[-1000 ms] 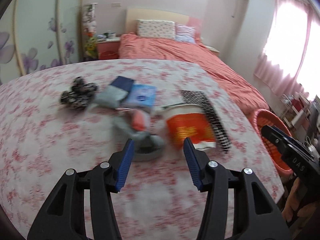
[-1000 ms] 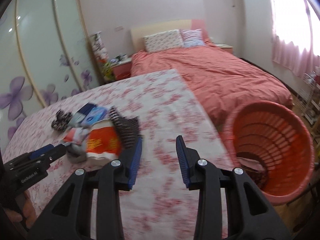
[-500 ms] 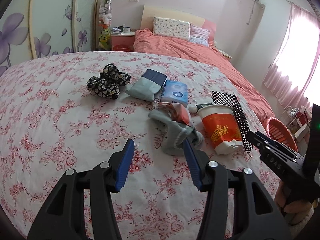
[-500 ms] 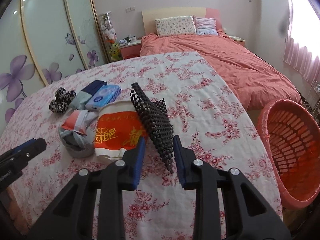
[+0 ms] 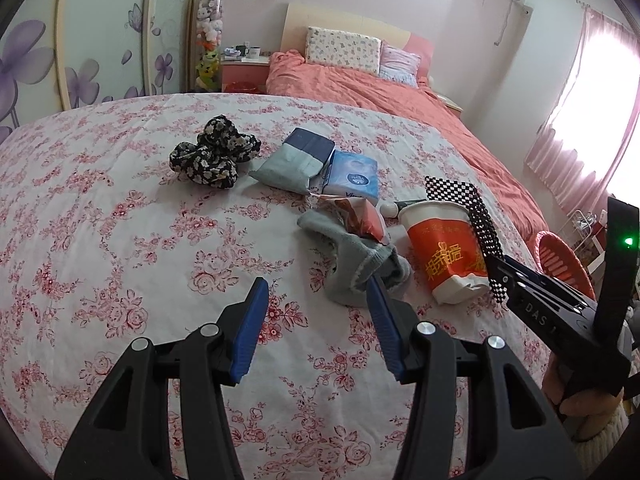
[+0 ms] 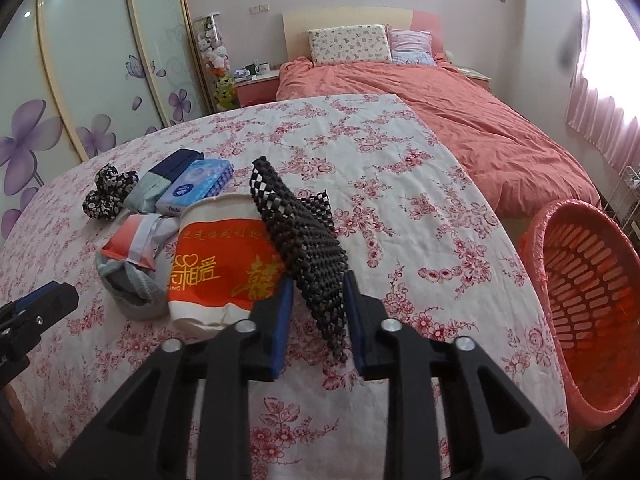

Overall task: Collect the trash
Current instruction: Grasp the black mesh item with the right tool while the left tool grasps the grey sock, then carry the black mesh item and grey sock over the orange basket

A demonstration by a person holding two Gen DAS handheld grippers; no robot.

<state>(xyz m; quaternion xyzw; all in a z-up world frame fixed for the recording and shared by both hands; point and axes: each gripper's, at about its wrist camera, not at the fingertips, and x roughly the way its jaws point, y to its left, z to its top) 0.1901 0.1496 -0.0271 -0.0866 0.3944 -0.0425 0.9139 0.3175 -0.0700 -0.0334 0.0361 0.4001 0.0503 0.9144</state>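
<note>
Right gripper lining up on the mesh strip

The right gripper [image 6: 316, 318] straddles the near end of the black mesh strip [image 6: 308, 248], which lies against the paper cup [image 6: 220, 272] on the floral cloth [image 6: 400, 200]; its jaws look parted, contact unclear. The left gripper [image 5: 316, 324] hovers open. Next: pinch, then carry to the orange basket [image 6: 580, 320].

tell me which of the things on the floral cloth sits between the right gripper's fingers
The black checkered mesh mat: its near end lies between the open right gripper fingers. The red paper cup lies beside them; the grey sock is farther left.
</note>
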